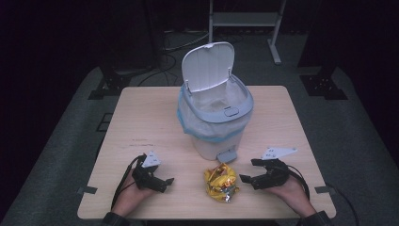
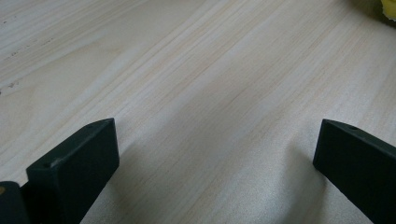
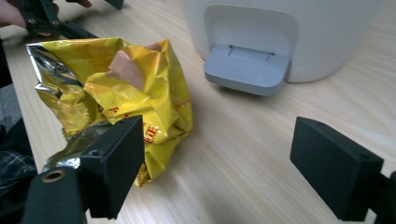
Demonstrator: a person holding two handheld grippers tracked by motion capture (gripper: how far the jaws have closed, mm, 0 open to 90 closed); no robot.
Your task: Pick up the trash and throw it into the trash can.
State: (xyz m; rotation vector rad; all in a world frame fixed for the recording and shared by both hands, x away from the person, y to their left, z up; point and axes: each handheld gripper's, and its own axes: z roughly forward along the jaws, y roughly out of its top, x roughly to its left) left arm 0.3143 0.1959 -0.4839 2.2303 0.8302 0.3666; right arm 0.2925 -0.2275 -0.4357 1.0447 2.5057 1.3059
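Note:
A crumpled yellow foil snack bag (image 1: 221, 182) lies on the wooden table (image 1: 141, 122) just in front of a white pedal bin (image 1: 214, 136). The bin's lid (image 1: 208, 66) stands up and a plastic liner is folded over its grey rim. My right gripper (image 1: 248, 170) rests low to the right of the bag, pointing left at it, jaws open. In the right gripper view (image 3: 217, 158) the bag (image 3: 121, 88) lies beside and partly behind the left jaw, with bare wood between the pads. My left gripper (image 1: 165, 183) sits left of the bag, open over bare table (image 2: 215, 149).
The bin's grey foot pedal (image 1: 227, 155) (image 3: 245, 70) juts toward the bag. The table's front edge (image 1: 207, 217) runs close behind both hands. Stand legs and cables lie on the dark floor (image 1: 244, 28) beyond the table.

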